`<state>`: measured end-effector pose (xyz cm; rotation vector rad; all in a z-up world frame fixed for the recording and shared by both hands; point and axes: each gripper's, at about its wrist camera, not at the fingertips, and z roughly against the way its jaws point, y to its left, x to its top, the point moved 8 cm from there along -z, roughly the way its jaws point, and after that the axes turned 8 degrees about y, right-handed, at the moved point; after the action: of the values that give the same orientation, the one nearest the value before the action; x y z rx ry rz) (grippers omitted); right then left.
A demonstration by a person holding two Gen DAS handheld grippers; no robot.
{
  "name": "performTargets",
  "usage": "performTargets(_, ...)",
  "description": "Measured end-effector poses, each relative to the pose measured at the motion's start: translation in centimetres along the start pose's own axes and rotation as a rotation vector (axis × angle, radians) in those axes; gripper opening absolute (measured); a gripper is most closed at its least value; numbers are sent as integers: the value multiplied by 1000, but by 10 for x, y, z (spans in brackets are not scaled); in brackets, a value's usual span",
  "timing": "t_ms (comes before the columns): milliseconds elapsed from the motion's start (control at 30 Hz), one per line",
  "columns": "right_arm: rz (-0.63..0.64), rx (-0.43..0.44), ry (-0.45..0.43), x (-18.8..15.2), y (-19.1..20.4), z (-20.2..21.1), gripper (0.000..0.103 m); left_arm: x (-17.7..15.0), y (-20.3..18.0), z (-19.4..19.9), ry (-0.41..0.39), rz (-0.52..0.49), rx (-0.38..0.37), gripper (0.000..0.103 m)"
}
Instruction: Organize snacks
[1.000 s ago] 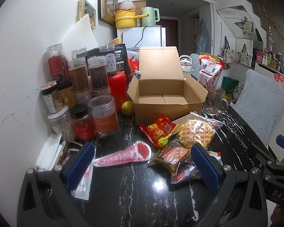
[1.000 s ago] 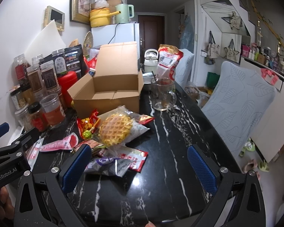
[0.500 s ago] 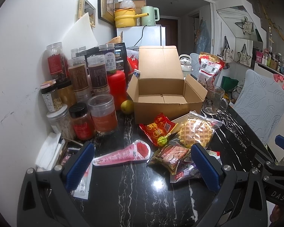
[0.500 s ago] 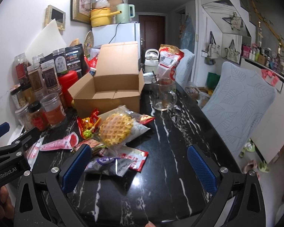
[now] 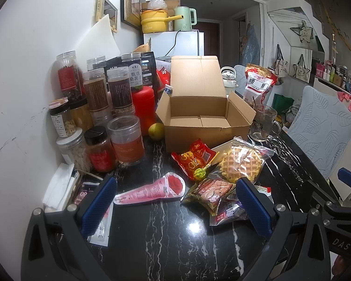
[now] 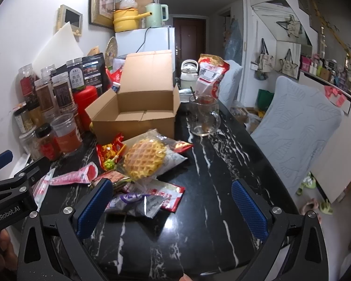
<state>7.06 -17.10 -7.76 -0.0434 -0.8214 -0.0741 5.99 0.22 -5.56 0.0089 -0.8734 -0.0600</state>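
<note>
Snack packets are heaped on a glossy black, white-veined marble tabletop (image 5: 166, 229) before an open corrugated cardboard box (image 5: 206, 117).

A grid-textured waffle in a clear bag (image 5: 242, 164), a pink cone-shaped packet (image 5: 152, 188) and crinkled foil packets (image 6: 140, 199) are seen at mid-frame. Both the left gripper (image 5: 175, 203) and right gripper (image 6: 173, 207) are held spread wide, empty, above the tabletop. Almost nothing has shifted since the earlier frames. The lowest packets are partly covered by the blue ribbed fingers (image 5: 254, 205).

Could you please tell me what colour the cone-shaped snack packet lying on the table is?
Pink, with a red round end: the cone-shaped packet shows best in the left wrist view.
</note>
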Motion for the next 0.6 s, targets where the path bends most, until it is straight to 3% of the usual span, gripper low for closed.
performTargets(600, 11, 48, 27, -9, 3, -13, 103, -3, 10, -10, 43, 4, -5, 103)
